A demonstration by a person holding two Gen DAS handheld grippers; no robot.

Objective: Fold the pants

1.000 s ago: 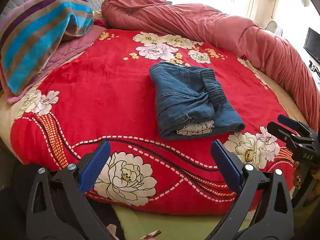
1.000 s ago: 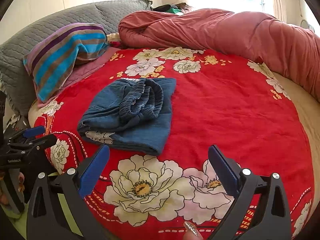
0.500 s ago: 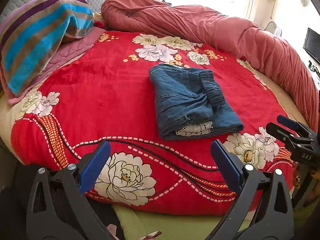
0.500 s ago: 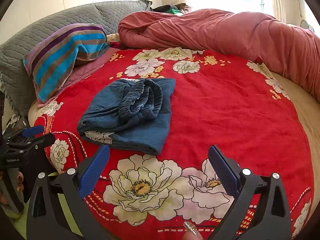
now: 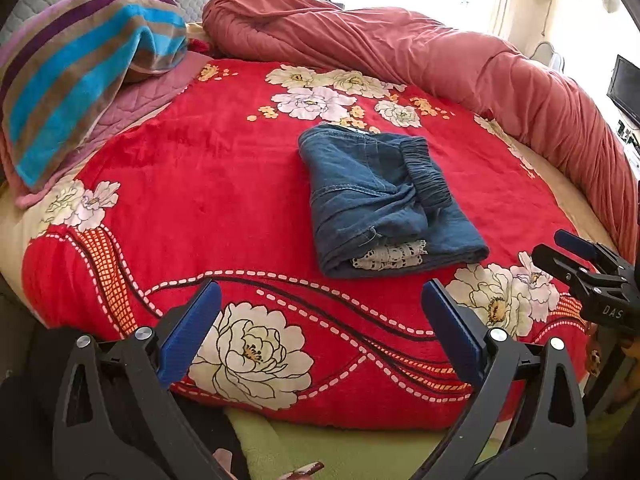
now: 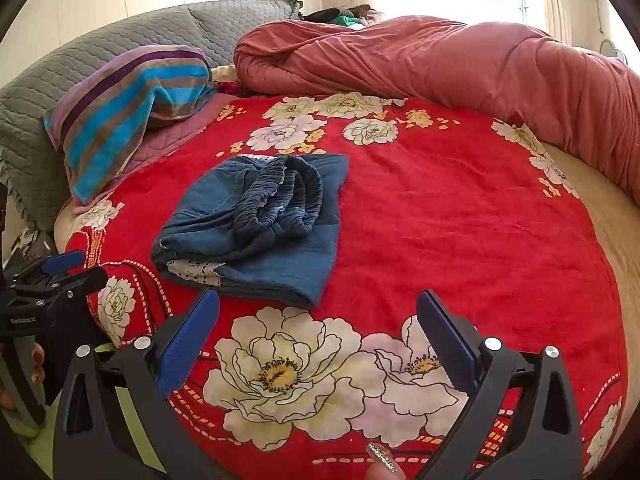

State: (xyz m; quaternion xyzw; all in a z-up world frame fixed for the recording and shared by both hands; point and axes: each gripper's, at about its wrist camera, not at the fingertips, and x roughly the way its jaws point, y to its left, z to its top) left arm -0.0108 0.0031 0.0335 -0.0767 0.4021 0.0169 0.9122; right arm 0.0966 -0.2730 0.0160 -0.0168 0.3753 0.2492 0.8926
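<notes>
Folded blue denim pants w/ elastic waistband (image 5: 384, 200) lie on red floral blanket (image 5: 200, 184), ahead of both jaws. Left gripper (image 5: 320, 320) & right gripper (image 6: 318, 326): jaws released, empty. Fold looks done; maybe just flatten bunched waistband.

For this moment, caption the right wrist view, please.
Folded blue pants lie on red floral blanket; open right gripper hovers short of them.
</notes>
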